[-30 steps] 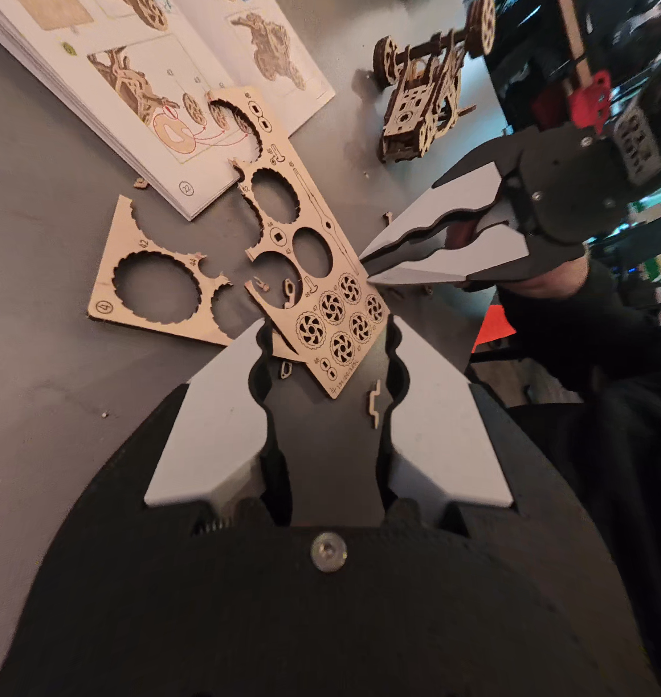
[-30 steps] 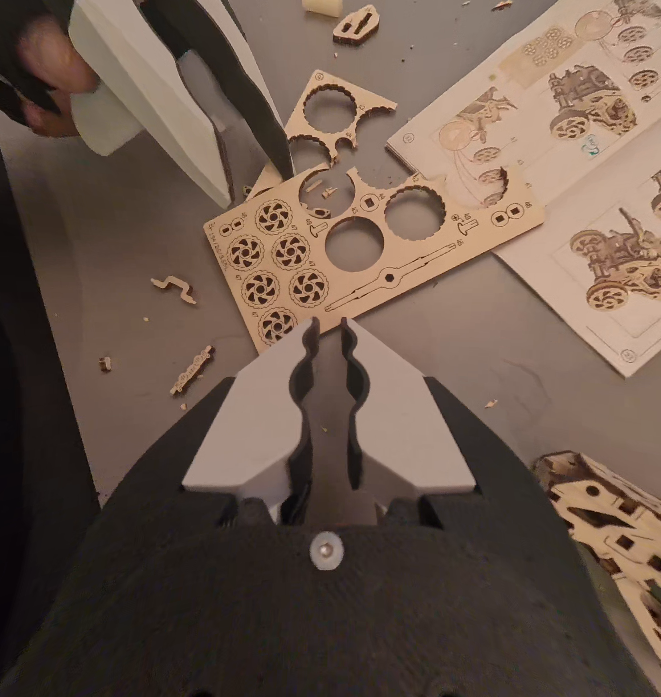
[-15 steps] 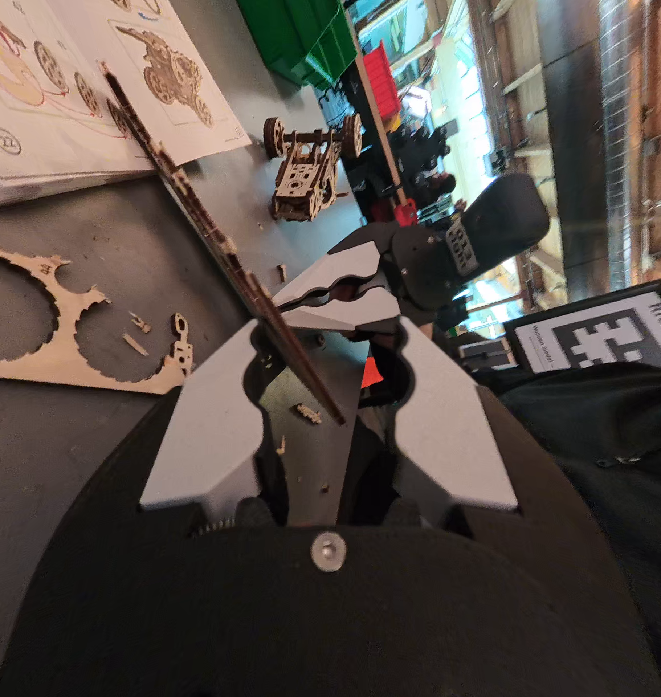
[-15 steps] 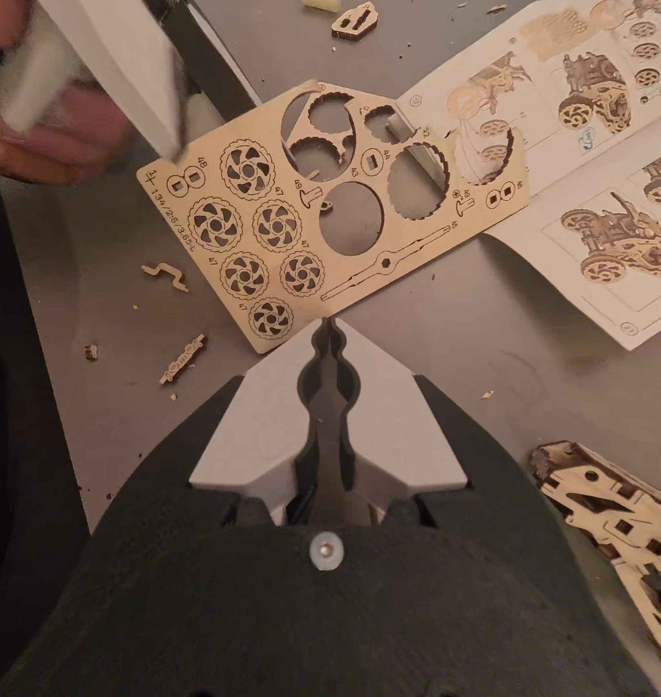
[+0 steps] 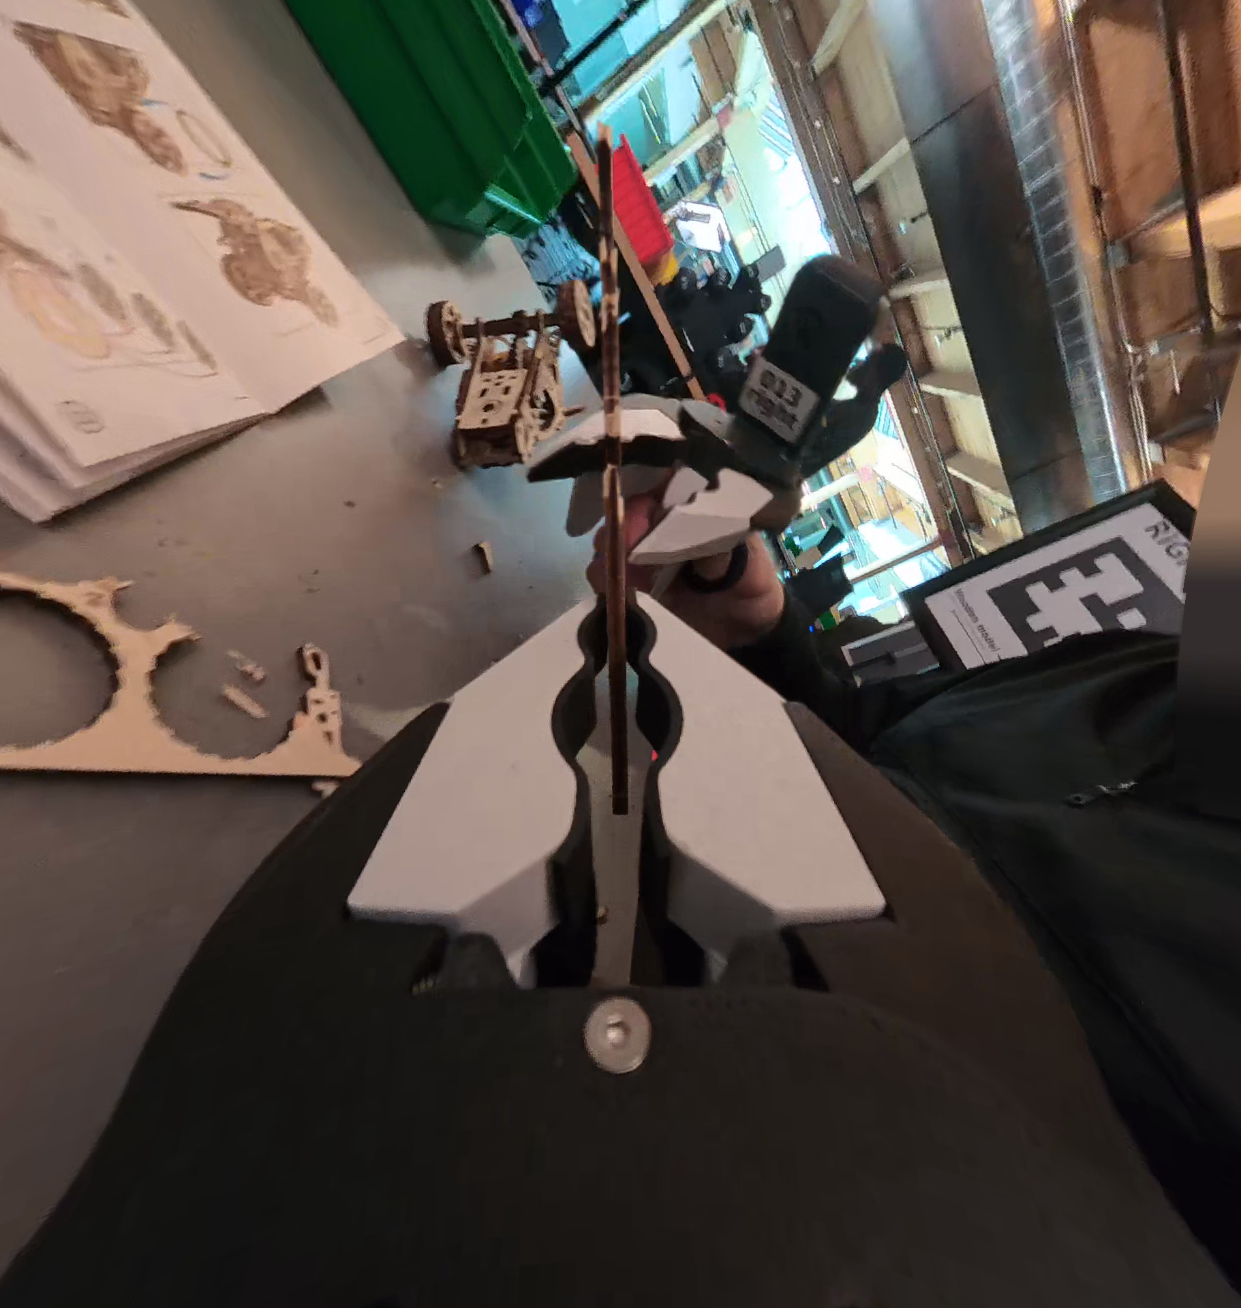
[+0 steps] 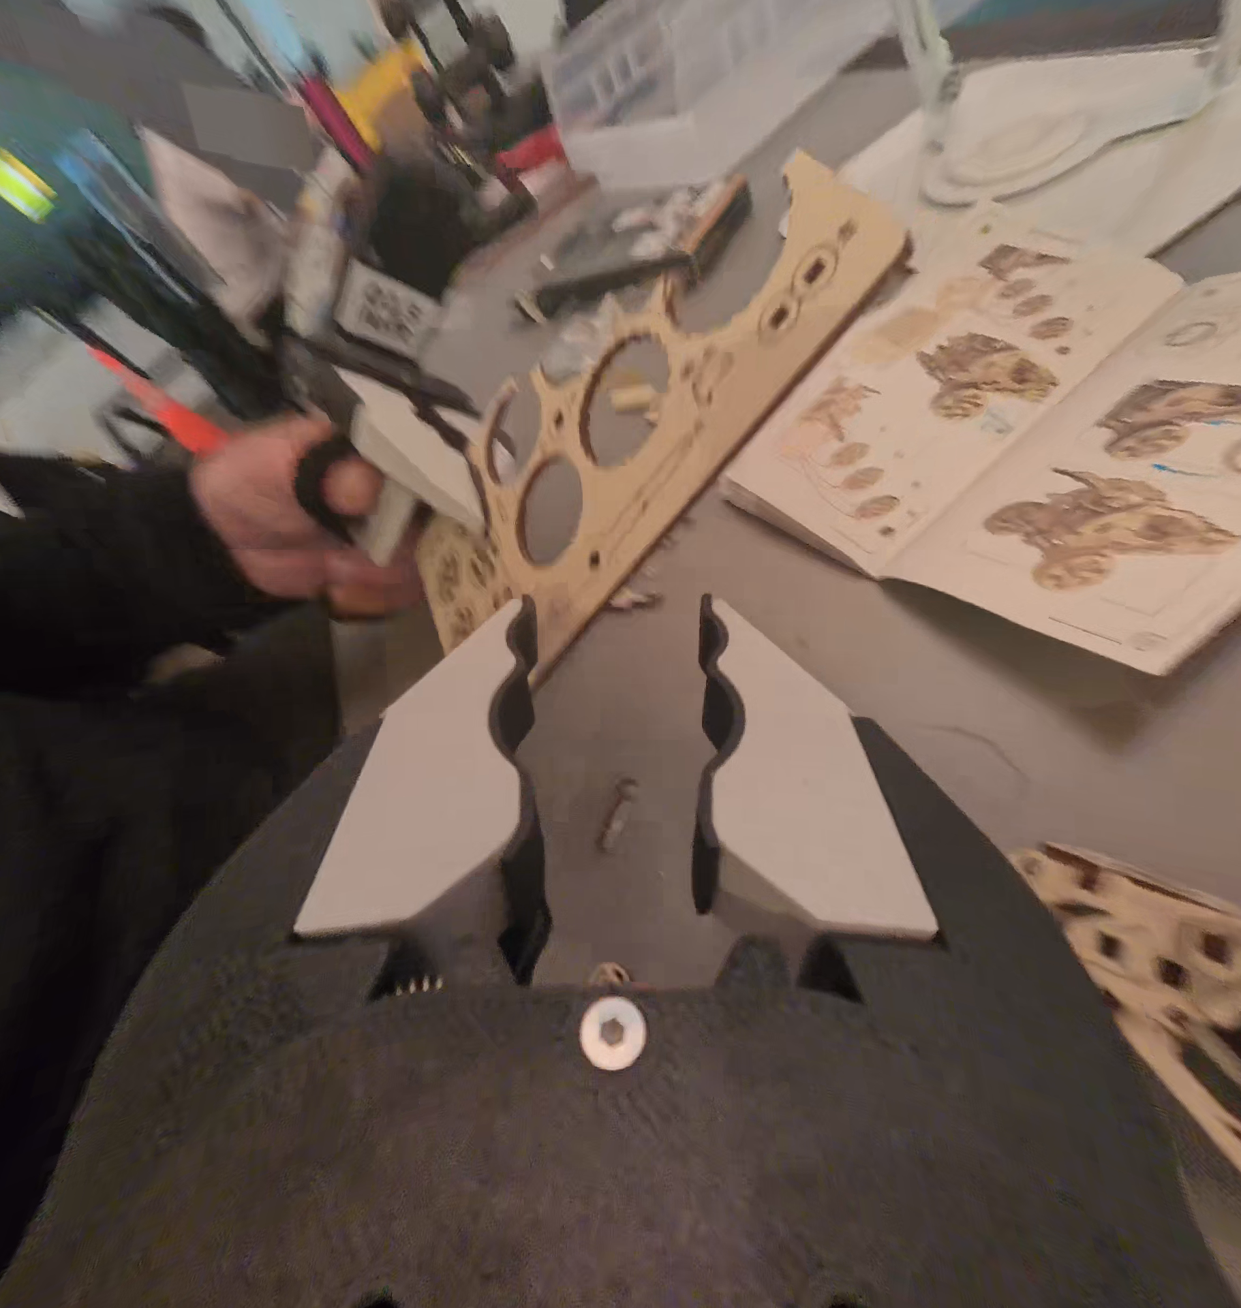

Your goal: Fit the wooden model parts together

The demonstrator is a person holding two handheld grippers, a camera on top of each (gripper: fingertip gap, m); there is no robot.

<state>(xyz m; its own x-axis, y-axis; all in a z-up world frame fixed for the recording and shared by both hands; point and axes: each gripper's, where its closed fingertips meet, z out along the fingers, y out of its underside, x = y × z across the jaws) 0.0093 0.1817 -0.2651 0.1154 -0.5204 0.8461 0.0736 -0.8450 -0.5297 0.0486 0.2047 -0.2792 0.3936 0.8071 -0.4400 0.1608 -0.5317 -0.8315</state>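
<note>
On the left, a used wooden offcut (image 5: 51, 715) lies flat on the grey tabletop (image 5: 391, 566). The left gripper (image 5: 615, 616) has its fingers closed on the wooden parts sheet (image 5: 612, 396), which stands on edge, lifted from the tabletop. Beyond it stands the half-built wooden model (image 5: 507, 386). The right gripper (image 6: 614, 616) is wide open and holds nothing; the sheet's lower corner is just beside its left finger (image 6: 454, 750). The instruction booklet (image 6: 1014, 453) lies open at the right.
</note>
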